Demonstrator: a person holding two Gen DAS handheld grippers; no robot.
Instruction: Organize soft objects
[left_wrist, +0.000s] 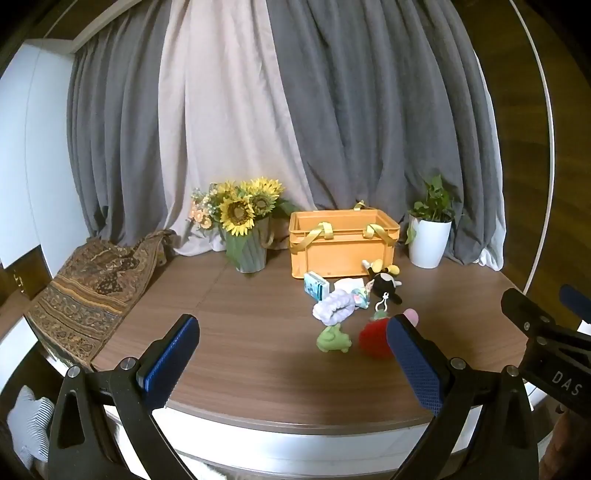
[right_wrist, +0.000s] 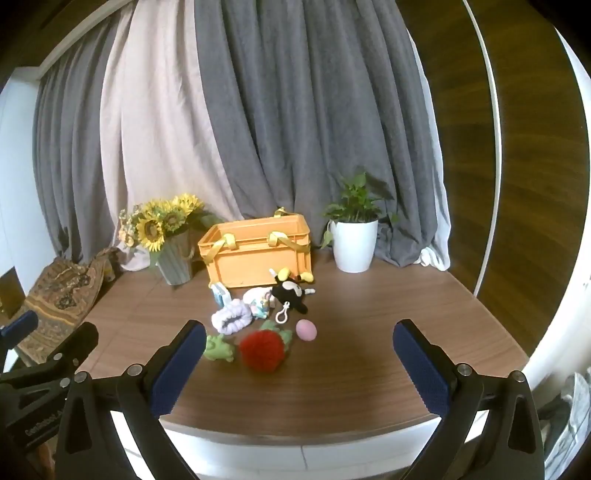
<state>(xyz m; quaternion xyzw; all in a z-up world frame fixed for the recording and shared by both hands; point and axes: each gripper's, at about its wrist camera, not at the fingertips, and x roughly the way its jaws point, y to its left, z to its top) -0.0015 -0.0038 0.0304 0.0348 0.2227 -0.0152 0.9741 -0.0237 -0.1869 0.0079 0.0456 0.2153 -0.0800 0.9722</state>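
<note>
Several soft toys lie on the round wooden table (right_wrist: 351, 369) in front of an orange crate (right_wrist: 258, 254) (left_wrist: 343, 243) with yellow straps. Nearest is a red pompom strawberry (right_wrist: 263, 349) (left_wrist: 373, 341), with a green plush (right_wrist: 218, 349) (left_wrist: 332, 339) to its left and a pink ball (right_wrist: 306, 329) (left_wrist: 410, 315) behind. Farther back lie a lilac scrunchie (right_wrist: 232, 316) (left_wrist: 334, 306) and a black plush with yellow ears (right_wrist: 290, 290) (left_wrist: 384, 282). My left gripper (left_wrist: 291, 360) and right gripper (right_wrist: 299, 365) both stand open over the table's near edge, holding nothing.
A sunflower vase (left_wrist: 247, 229) (right_wrist: 173, 254) stands left of the crate and a white potted plant (right_wrist: 352, 240) (left_wrist: 430, 236) to its right. A patterned cloth (left_wrist: 92, 291) drapes the table's left edge. Grey and pale curtains hang behind. A small blue-and-white box (left_wrist: 316, 286) lies by the crate.
</note>
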